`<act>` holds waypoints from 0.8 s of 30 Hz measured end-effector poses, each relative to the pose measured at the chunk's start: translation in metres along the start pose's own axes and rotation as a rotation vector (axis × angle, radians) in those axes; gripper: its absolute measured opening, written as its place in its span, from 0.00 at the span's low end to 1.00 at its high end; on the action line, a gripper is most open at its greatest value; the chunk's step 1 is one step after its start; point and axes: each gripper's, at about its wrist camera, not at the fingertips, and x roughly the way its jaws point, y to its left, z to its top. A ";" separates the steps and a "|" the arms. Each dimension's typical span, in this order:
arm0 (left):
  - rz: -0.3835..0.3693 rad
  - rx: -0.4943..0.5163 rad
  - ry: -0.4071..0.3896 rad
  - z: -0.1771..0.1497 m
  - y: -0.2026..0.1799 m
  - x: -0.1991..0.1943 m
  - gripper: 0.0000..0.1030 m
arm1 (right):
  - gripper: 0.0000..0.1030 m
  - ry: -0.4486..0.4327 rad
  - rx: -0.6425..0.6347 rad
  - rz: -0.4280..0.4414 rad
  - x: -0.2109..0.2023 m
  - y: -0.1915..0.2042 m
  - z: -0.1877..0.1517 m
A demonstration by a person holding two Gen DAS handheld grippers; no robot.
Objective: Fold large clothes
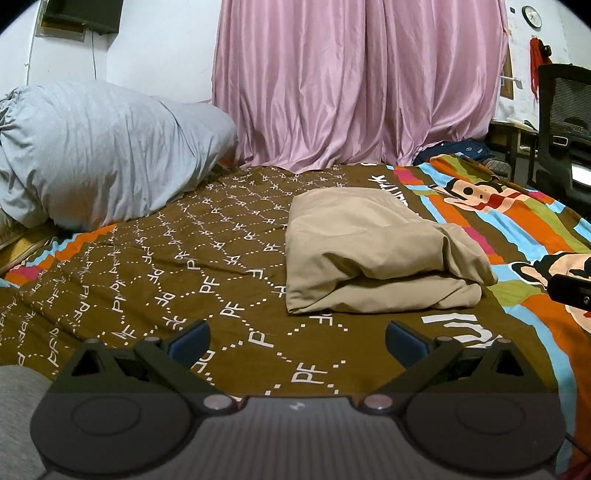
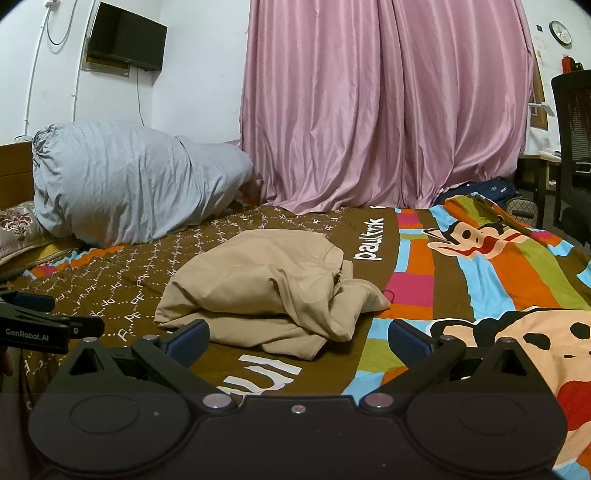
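Pink curtains (image 1: 354,81) hang behind a bed covered with a brown patterned bedspread (image 1: 207,266), whose far side carries bright stripes and cartoon monkey faces. On the white wall to the left hangs a dark television (image 2: 125,37), and a round wall clock (image 2: 560,32) sits high on the right. A black mesh office chair (image 1: 565,122) stands past the bed's right edge, with a dark blue bag (image 2: 487,190) on the floor near the curtain hem.

At the head of the bed lies a big grey-blue bundle of bedding (image 1: 103,147), with a floral cushion (image 2: 18,225) tucked beside it in the right wrist view.

A beige garment (image 1: 369,251) rests on the bedspread near the middle of the bed, folded into a thick, loosely stacked pile; its right side is rumpled, with a fold of cloth spilling out. Neither tool touches it.

The left gripper (image 1: 297,338) hovers low over the brown part of the bedspread, just short of the garment, its blue-padded fingers spread wide and empty. The right gripper (image 2: 299,338) hangs in front of the garment's near edge, its fingers likewise wide apart with nothing between them. Each tool shows at the edge of the other's view.
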 end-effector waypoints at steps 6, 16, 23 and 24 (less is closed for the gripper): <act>0.000 0.001 0.000 0.000 0.000 0.000 1.00 | 0.99 0.002 0.007 -0.004 0.001 -0.002 -0.001; 0.000 0.008 -0.005 0.000 0.000 -0.001 1.00 | 0.99 0.003 0.012 -0.007 0.001 -0.003 -0.002; -0.001 0.018 -0.008 -0.001 0.003 0.000 1.00 | 0.99 0.004 0.012 -0.006 0.001 -0.003 -0.002; -0.001 0.018 -0.008 -0.001 0.002 0.000 1.00 | 0.99 0.003 0.012 -0.006 0.001 -0.003 -0.002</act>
